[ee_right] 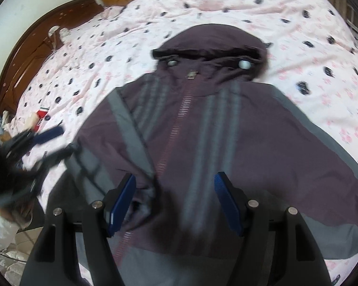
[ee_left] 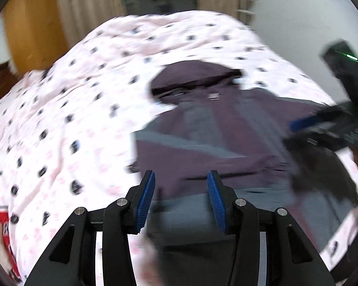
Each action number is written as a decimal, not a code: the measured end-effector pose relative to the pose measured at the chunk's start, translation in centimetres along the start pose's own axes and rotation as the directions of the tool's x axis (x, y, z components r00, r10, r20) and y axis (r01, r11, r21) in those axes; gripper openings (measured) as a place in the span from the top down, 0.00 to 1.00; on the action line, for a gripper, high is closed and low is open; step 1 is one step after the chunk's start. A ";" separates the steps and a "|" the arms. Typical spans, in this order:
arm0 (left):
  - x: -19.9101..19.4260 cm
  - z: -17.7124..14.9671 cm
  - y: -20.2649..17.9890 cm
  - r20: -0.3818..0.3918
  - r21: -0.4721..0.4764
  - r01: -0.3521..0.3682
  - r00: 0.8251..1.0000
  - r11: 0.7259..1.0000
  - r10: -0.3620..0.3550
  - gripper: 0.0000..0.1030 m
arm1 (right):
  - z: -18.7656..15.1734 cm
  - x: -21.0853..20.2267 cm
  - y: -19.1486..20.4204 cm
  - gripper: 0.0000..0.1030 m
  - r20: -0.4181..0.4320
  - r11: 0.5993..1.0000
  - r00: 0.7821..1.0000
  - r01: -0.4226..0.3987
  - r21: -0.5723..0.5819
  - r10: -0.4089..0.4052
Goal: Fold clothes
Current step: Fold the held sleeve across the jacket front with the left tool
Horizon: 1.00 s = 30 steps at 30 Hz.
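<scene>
Our left gripper (ee_left: 181,200) and right gripper (ee_right: 175,202) both hang wide apart, empty, over the jacket (ee_right: 202,147) ahead; it looks soft, slippery, best pinched at hem or sleeve edges.

Maroon, grey-striped jacket (ee_right: 226,128)

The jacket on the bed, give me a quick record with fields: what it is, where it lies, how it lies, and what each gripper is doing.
item: hooded jacket, dark purple with grey stripes
place: on the bed cover, pink with dark spots
layout: front up, zipped, hood away from the camera, one sleeve folded across the chest
left gripper: open, holding nothing, over the jacket
right gripper: open, holding nothing, over the jacket's lower front
</scene>
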<state>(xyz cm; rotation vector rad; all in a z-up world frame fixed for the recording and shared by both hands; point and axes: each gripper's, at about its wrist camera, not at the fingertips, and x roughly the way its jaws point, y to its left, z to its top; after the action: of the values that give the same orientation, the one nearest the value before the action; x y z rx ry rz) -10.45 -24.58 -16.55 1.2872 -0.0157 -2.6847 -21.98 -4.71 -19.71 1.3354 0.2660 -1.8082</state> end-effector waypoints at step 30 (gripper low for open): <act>1.7 -0.5 -4.5 -0.003 0.096 -0.018 1.000 0.995 0.018 0.60 | -2.2 -2.0 -1.8 0.32 0.010 0.994 0.994 0.110 -0.007 -0.110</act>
<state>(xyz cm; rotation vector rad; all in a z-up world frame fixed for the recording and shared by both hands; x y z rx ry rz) -11.80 -20.41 -18.52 1.3124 -0.1562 -2.6964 -21.65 -1.31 -19.44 1.3296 0.3470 -1.9024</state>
